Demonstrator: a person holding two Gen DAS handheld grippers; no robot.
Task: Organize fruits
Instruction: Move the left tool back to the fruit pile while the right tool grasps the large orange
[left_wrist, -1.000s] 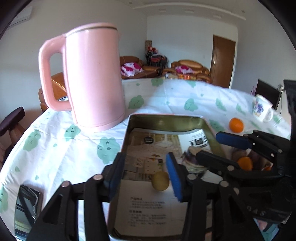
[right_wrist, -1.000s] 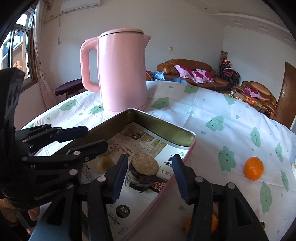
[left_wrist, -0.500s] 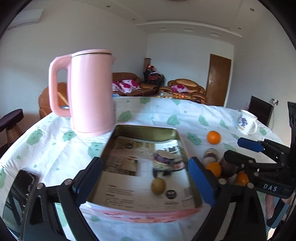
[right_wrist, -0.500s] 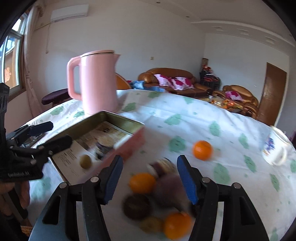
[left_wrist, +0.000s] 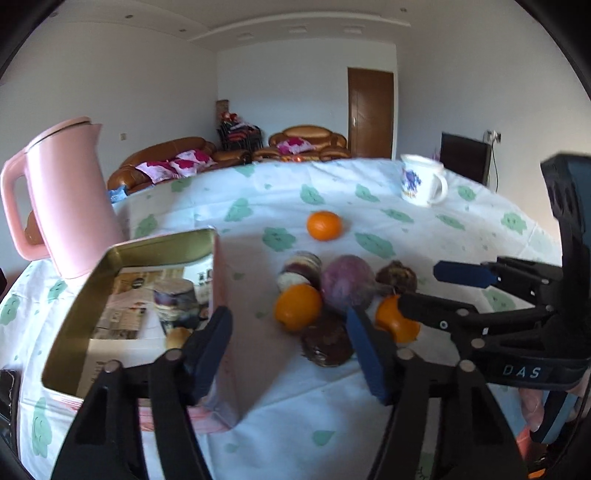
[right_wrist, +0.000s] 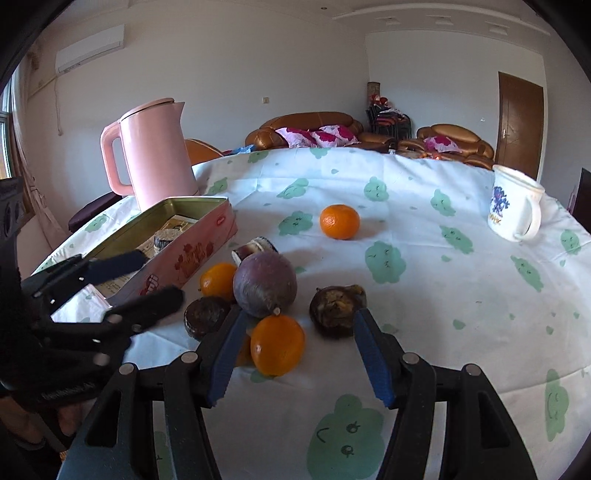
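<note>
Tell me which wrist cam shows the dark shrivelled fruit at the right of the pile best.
Right wrist. The shrivelled fruit sits unobstructed just ahead of the open right gripper, surface detail clear. In the left wrist view it is farther, smaller, partly behind the purple fruit.

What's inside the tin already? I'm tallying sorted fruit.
In the tin: a dark-skinned cut fruit and a small yellowish fruit on printed paper. The left gripper hides the near corner.

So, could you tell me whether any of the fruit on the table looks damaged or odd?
Yes: the dark brown fruit at the right of the cluster looks shrivelled and sunken on top, unlike the smooth purple fruit and the oranges beside it. A lone orange sits apart, farther back.
</note>
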